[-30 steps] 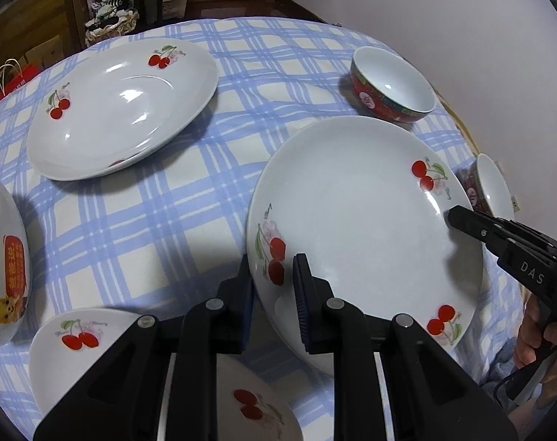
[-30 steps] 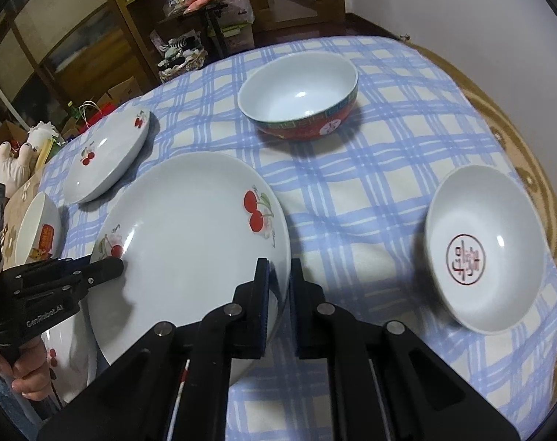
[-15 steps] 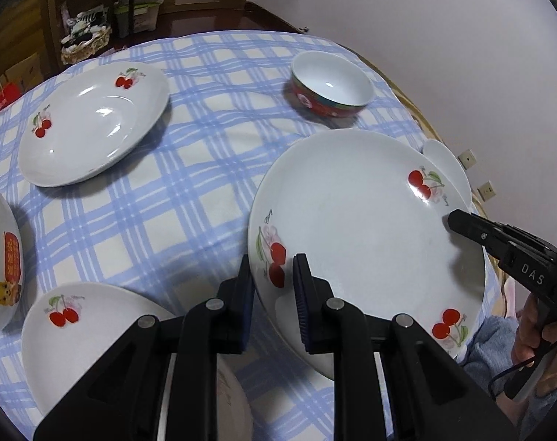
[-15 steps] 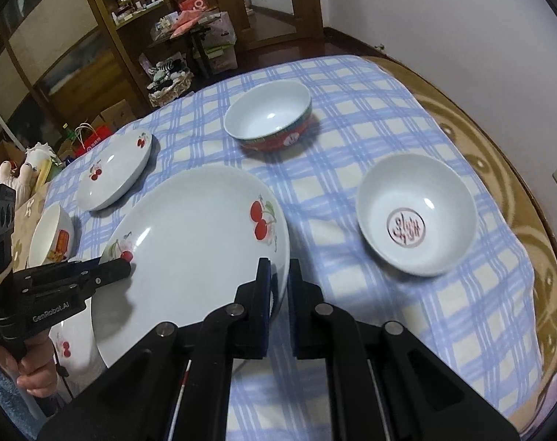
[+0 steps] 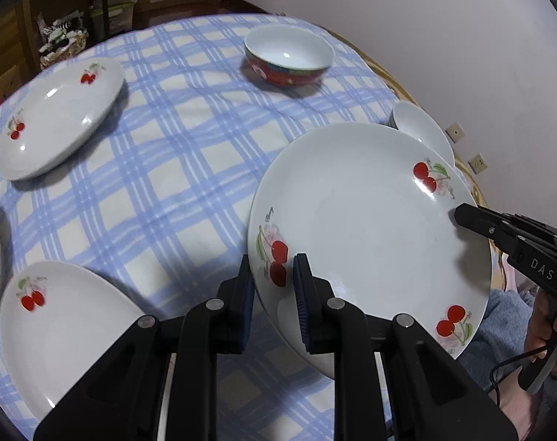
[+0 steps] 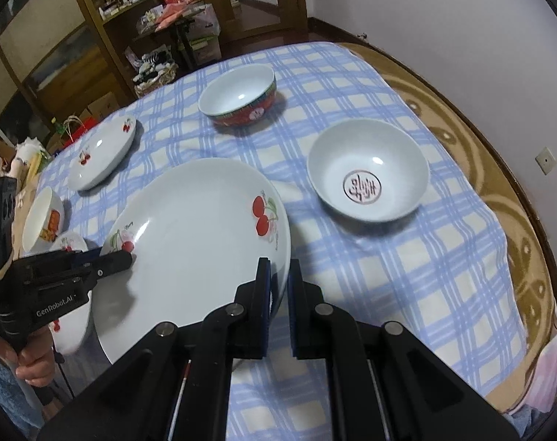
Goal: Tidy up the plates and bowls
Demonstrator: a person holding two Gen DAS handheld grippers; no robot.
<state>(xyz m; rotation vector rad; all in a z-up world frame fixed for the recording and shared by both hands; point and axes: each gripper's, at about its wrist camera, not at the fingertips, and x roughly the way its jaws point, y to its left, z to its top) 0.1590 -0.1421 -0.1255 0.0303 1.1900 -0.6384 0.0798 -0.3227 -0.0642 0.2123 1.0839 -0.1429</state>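
**Both tools clamped on the big cherry plate**

You have the large cherry plate (image 5: 366, 228) pinched from two sides and held tilted above the worktop (image 5: 175, 169). Your left tool (image 5: 272, 286) is clenched on the plate's rim at the cherry print in the lower centre of the left wrist view; your right tool (image 6: 278, 286) is clenched on the opposite rim, lower centre of the right wrist view. In each view the other tool shows at the frame's edge, its tip on the plate's far rim.

On the blue checked cloth, the red-sided bowl (image 6: 238, 95) sits toward the top centre of the right view. The white bowl with a round mark inside (image 6: 366, 180) sits to the right of the held plate, apart from it. A smaller cherry plate (image 5: 57, 117) lies in the upper left of the left view, and another cherry plate (image 5: 57, 330) lies at lower left, just beside your left tool. A bowl with an orange picture (image 6: 43, 220) sits at the left edge of the right view.
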